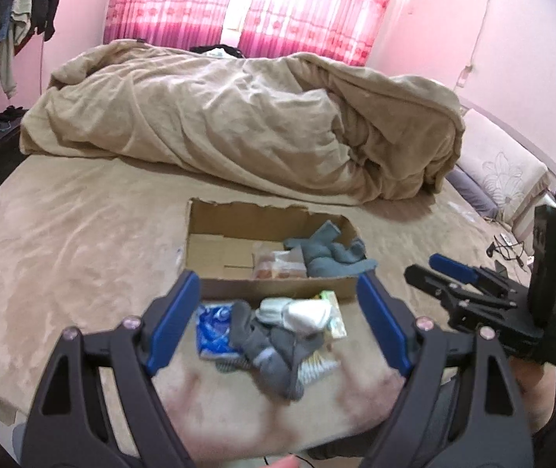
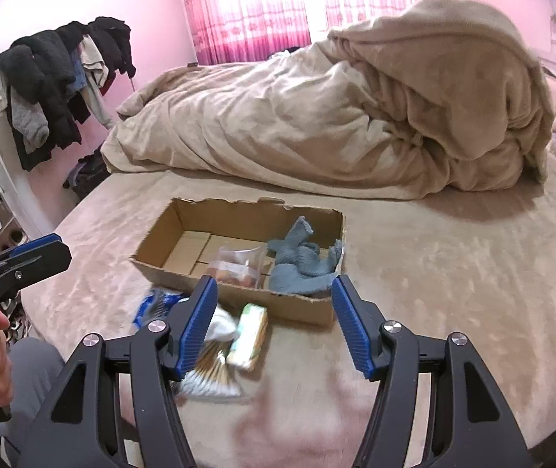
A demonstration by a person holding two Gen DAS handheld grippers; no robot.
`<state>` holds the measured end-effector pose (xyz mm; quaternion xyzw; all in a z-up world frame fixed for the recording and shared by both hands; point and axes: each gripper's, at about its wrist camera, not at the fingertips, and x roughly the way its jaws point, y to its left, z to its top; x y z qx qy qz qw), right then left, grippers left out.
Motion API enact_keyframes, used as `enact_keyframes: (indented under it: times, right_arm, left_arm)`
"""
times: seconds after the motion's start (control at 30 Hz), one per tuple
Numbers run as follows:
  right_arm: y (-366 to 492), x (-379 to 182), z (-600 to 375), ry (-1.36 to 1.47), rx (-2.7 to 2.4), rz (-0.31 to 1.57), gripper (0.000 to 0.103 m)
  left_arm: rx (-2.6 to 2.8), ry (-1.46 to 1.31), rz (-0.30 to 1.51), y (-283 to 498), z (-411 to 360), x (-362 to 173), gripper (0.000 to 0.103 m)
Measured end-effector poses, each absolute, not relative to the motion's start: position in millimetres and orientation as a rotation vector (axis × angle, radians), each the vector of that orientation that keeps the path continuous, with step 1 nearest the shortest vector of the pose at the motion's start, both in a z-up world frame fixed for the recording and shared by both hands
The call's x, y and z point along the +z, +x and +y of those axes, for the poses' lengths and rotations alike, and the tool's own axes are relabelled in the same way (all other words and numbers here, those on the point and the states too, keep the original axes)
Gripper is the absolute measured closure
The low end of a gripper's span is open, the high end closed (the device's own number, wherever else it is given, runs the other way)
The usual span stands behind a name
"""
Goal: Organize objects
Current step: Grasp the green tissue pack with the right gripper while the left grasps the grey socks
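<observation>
A torn cardboard box [image 1: 278,292] [image 2: 239,216] lies on the bed. Inside are blue-grey socks [image 1: 326,253] [image 2: 297,261] and a clear bag of snacks [image 1: 278,263] [image 2: 235,267]. In front of the box lies a pile: dark grey socks [image 1: 270,355], a white sock [image 1: 301,314], a blue packet [image 1: 211,327] [image 2: 153,304], a green packet [image 2: 248,335] and a striped packet [image 2: 211,376]. My left gripper [image 1: 278,323] is open above the pile. My right gripper [image 2: 274,323] is open and empty near the box's front edge; it also shows in the left wrist view [image 1: 430,269].
A rumpled beige duvet [image 1: 239,117] [image 2: 336,117] fills the far half of the bed. Clothes hang on a rack [image 2: 55,85] at the left. A pillow and headboard [image 1: 504,171] are at the right. Pink curtains [image 1: 247,4] cover the window.
</observation>
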<state>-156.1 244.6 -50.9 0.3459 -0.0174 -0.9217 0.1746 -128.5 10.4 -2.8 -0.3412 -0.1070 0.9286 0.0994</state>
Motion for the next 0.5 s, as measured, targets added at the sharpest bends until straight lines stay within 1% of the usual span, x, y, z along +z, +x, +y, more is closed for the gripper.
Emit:
enact_keyframes:
  times: [0.1, 0.2, 0.5]
  right_arm:
    - [-140, -40, 242, 0.961, -2.614, -0.043, 0.039]
    - [-126, -35, 236, 0.941, -2.617, -0.015, 0.039]
    - [-103, -50, 229, 0.981, -2.588, -0.01, 0.039]
  left_arm:
    - [2.752, -0.99, -0.3, -110, 4, -5, 0.019]
    - [2.747, -1.042, -0.309, -101, -1, -18, 0.019]
    - [2.744, -1.193, -0.381, -78, -28, -68, 0.019]
